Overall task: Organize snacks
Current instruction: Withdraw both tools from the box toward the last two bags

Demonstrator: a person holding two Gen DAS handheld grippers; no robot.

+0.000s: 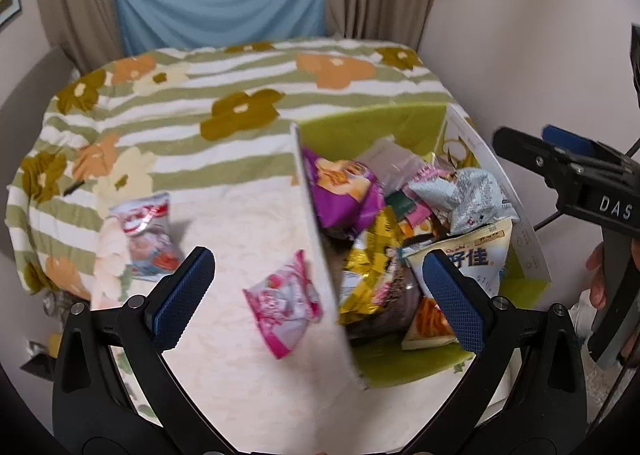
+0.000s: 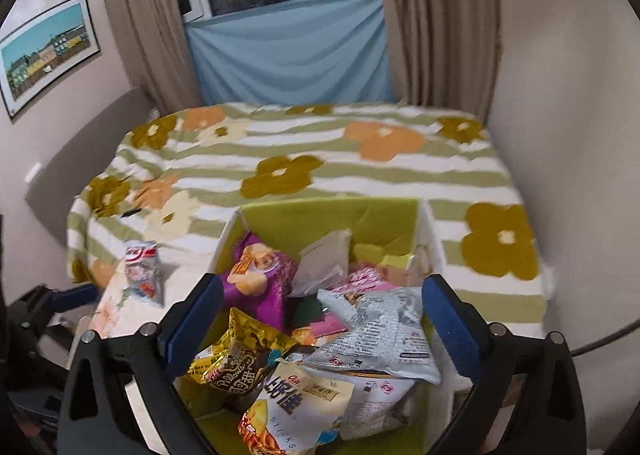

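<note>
Both the left gripper and right gripper hang spread and empty. Nearest the left one lies a crinkly pink strawberry-print packet just outside the green-lined white cardboard box (already heaped with snacks); beyond it, a pale red-topped pouch on the flowered striped cloth. Pinch each at its middle, then lift clear of the box wall.

You have a bed in front of you, covered by a blanket with green and white stripes and big flowers. On it sits an open box with a lime-green inside. Left of the box, a pink snack packet lies just beside its white wall. Further left, well apart, lies a pale packet with red print, blurred, possibly sweets.
</note>
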